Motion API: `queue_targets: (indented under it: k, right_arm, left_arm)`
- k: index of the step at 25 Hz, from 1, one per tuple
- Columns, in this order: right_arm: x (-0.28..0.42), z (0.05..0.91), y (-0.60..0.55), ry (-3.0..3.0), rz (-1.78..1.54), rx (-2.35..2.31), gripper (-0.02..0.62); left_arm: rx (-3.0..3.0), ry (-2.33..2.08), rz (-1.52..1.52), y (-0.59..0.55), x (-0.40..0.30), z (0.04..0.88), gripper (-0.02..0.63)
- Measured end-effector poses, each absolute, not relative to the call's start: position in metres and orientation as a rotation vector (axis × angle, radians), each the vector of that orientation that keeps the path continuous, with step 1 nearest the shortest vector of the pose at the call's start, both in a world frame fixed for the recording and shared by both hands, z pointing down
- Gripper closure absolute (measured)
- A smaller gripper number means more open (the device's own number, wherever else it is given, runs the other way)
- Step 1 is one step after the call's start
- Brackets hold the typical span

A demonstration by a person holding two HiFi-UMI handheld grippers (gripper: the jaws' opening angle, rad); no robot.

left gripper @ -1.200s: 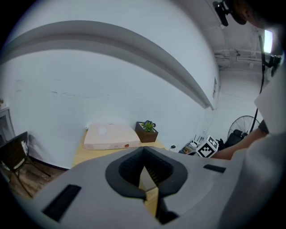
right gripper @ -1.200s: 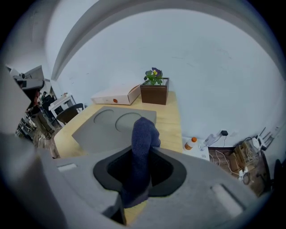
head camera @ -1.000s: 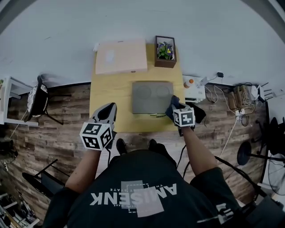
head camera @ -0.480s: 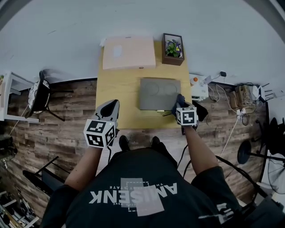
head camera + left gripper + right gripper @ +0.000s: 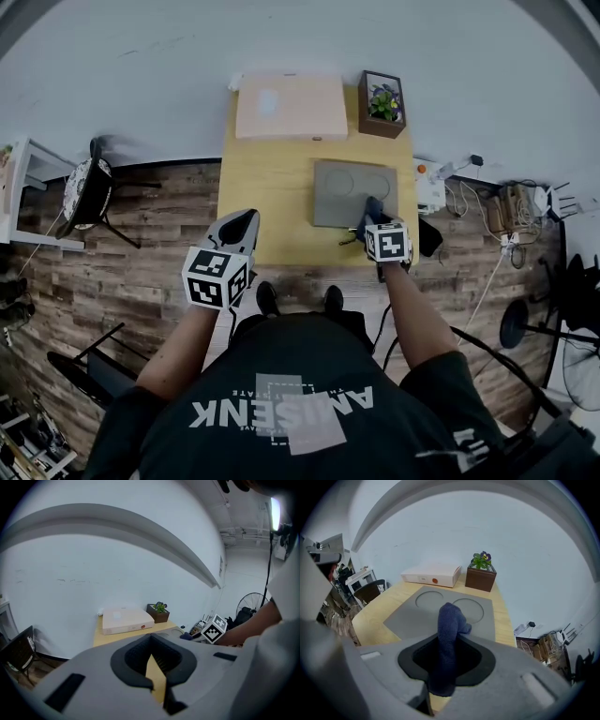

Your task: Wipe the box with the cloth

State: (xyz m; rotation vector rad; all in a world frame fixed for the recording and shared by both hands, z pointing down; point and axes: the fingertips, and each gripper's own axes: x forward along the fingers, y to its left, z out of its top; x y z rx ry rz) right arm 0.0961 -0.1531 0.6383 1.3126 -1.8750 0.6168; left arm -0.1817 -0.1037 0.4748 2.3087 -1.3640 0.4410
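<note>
The person's dark shirt (image 5: 281, 403) fills the lower head view and is cut off by the frame's bottom edge. The yellow wooden table (image 5: 267, 197) carries the grey box (image 5: 342, 197), which lies flat on the table's right half with two round recesses in its top. Beyond the grey box and to its left lies a pale flat carton (image 5: 291, 106), and straight beyond it stands a wooden planter (image 5: 382, 103) with a flowering plant. The left gripper (image 5: 242, 223) hovers to the near left of the grey box, well apart from it, its jaws narrowly parted with only a sliver of table showing between them (image 5: 156, 681). In that view its body hides nearly all of the grey box. The right gripper (image 5: 373, 223) sits at the grey box's near right part, clamped on the dark blue cloth (image 5: 371, 208). The cloth's lower end is buried between the jaws (image 5: 443, 667), and its free tip (image 5: 449, 625) bends onto the grey box's top (image 5: 417, 616). How firmly it presses cannot be made out. A second ago the cloth was at the grey box's right edge, and it has since come inward over the top. The left gripper keeps about the same place.
</note>
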Motion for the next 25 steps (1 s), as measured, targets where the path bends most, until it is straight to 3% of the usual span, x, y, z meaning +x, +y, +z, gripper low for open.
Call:
queue_targets:
  k: [25]
  right_arm:
    - [-0.053, 0.642, -0.144, -1.979, 0.517, 1.012, 0.509]
  left_arm:
    - [2.243, -1.470, 0.375, -0.065, -0.248, 0.474, 0.607]
